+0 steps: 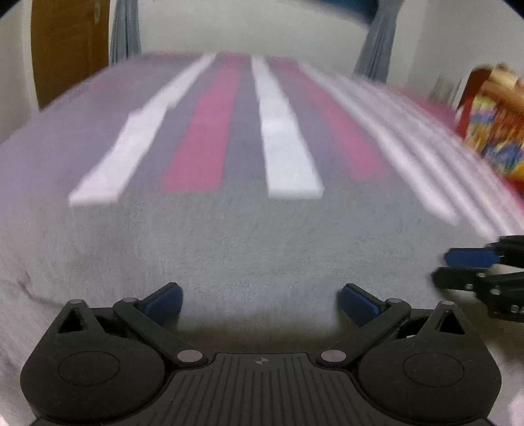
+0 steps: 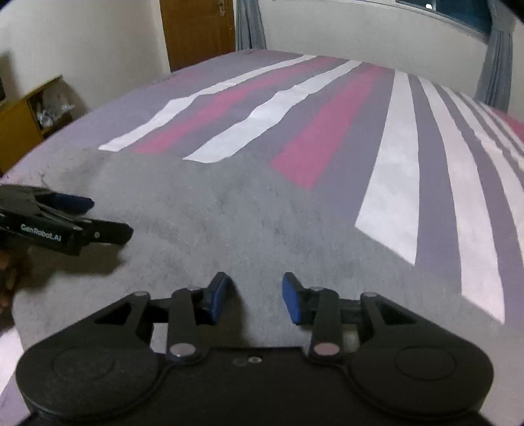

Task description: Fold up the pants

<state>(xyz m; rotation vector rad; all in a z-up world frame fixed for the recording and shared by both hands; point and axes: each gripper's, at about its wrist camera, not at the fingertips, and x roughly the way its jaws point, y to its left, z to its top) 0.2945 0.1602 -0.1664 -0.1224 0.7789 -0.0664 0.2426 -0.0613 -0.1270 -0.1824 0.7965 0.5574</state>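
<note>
The left gripper (image 1: 261, 303) hangs low over the grey pants (image 1: 229, 249), its blue fingers (image 1: 163, 300) spread wide with nothing between them. The pants lie flat on a bed cover (image 1: 213, 131) with white, pink and purple stripes. At the right edge the right gripper (image 1: 458, 268) comes in sideways, just over the grey cloth. Farther right lies a colourful bag (image 1: 491, 124), blurred. A brown door (image 1: 68, 46) stands behind, beside a grey curtain (image 1: 124, 29).
</note>
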